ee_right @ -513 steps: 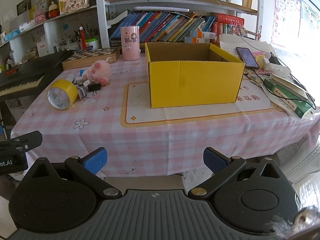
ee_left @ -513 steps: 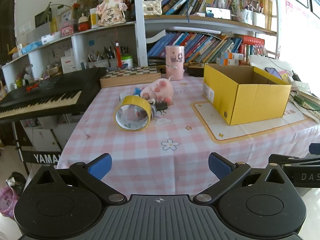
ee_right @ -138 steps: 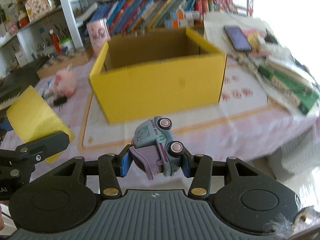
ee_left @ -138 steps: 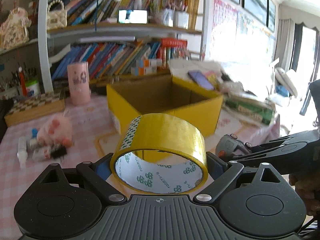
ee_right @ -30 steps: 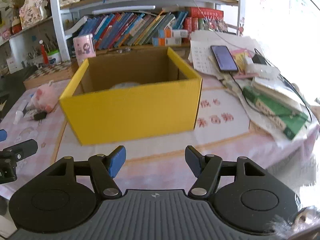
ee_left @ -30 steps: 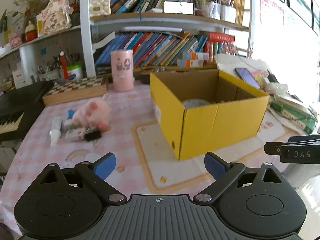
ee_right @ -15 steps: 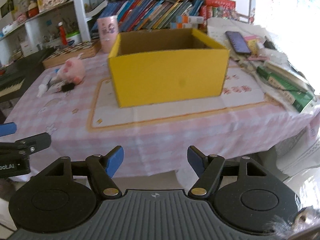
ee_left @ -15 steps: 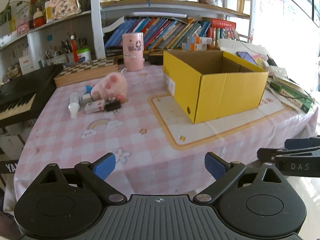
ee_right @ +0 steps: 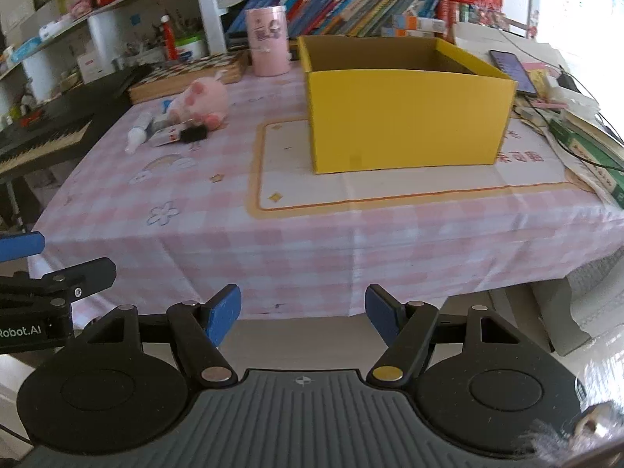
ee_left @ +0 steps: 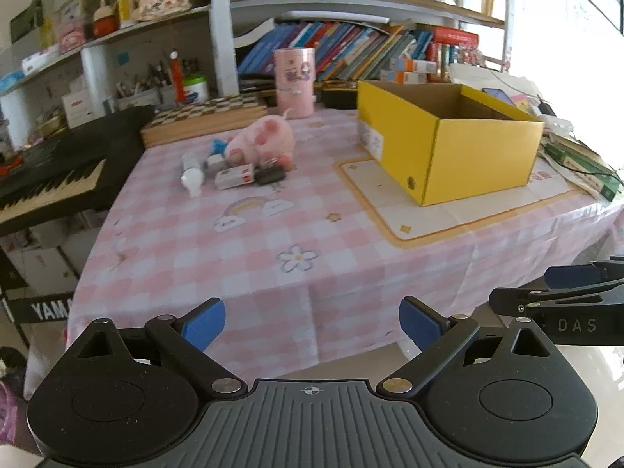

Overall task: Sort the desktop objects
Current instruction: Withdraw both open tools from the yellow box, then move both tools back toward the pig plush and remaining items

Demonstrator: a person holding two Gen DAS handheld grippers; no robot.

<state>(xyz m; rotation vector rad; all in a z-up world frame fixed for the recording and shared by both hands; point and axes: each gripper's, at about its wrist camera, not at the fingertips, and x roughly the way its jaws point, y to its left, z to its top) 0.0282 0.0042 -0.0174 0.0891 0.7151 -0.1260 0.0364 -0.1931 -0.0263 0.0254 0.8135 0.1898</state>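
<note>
On table (ee_left: 296, 234): one box (ee_left: 479, 160), one plush (ee_left: 265, 142)

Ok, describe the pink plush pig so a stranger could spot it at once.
Start at the big yellow box on the pink checked tablecloth, then look left to the small cluster of items. The plush pig lies at its back edge, in front of the chessboard: the only soft, rounded, fuzzy thing there.

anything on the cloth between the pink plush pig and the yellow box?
Nothing stands between the pink plush pig and the yellow box: just bare checked tablecloth, clearest in the right wrist view.
</note>
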